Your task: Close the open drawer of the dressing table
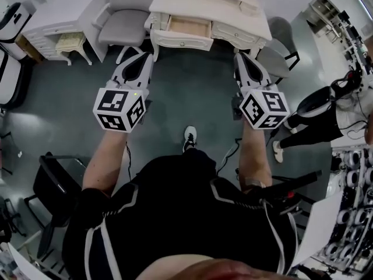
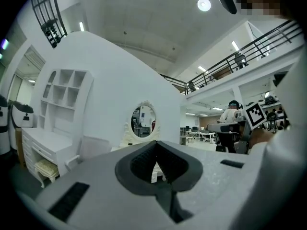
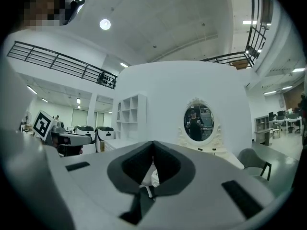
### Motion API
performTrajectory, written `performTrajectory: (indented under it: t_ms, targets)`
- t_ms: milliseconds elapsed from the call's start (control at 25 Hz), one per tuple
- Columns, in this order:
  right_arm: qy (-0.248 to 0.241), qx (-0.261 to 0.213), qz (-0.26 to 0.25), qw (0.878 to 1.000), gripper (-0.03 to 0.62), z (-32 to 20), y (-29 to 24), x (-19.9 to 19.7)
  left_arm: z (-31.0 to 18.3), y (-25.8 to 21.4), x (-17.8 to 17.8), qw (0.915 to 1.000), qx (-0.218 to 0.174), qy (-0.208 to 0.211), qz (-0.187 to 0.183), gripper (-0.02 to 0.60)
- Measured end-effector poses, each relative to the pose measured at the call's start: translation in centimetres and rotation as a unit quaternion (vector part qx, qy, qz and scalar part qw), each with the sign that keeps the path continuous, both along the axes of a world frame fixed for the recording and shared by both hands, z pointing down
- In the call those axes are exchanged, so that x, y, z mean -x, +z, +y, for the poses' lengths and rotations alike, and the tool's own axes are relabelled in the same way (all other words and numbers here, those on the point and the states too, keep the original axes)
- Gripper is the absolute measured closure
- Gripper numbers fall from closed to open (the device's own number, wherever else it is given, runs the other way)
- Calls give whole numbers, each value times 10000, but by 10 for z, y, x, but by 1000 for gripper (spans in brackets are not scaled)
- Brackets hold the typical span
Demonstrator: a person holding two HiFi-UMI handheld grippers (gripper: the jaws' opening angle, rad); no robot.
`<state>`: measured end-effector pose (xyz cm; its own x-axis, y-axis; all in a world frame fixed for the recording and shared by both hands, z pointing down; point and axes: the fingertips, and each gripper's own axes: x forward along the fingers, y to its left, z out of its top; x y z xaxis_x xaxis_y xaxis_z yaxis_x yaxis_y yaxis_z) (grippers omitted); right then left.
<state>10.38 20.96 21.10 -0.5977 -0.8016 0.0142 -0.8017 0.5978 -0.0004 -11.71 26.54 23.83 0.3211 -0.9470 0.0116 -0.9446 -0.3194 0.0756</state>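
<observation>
The white dressing table (image 1: 175, 6) stands at the top centre of the head view. Its middle drawer (image 1: 187, 27) is pulled out, showing a bare wooden inside. Both grippers hang in the air short of the table and touch nothing. My left gripper (image 1: 147, 56) points at the drawer's left corner, its jaws shut and empty. My right gripper (image 1: 239, 57) is level with it, to the right of the drawer, also shut and empty. The table's oval mirror (image 2: 143, 121) appears beyond the left gripper (image 2: 156, 143), and the same mirror (image 3: 198, 122) beyond the right gripper (image 3: 153, 143).
A grey padded chair (image 1: 122, 25) stands left of the table and another grey chair (image 1: 275, 60) to its right. A white cabinet (image 1: 52, 22) and a small stool (image 1: 70, 40) are at far left. A person (image 1: 323, 112) stands at right. A black chair (image 1: 53, 186) is at lower left.
</observation>
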Motion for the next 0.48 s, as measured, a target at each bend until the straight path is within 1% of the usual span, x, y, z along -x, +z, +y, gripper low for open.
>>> performTrajectory:
  t_ms: [120, 240, 480]
  targets:
    - [-102, 23, -20, 9999, 589, -25, 6, 1, -23, 1, -1, 9999, -17, -78, -68, 577]
    - [-142, -10, 3, 9999, 589, -52, 7, -2, -52, 5, -4, 9999, -8, -142, -62, 577]
    - [-232, -19, 99, 9997, 589, -114, 9, -15, -114, 10, -20, 9997, 65, -197, -98, 577]
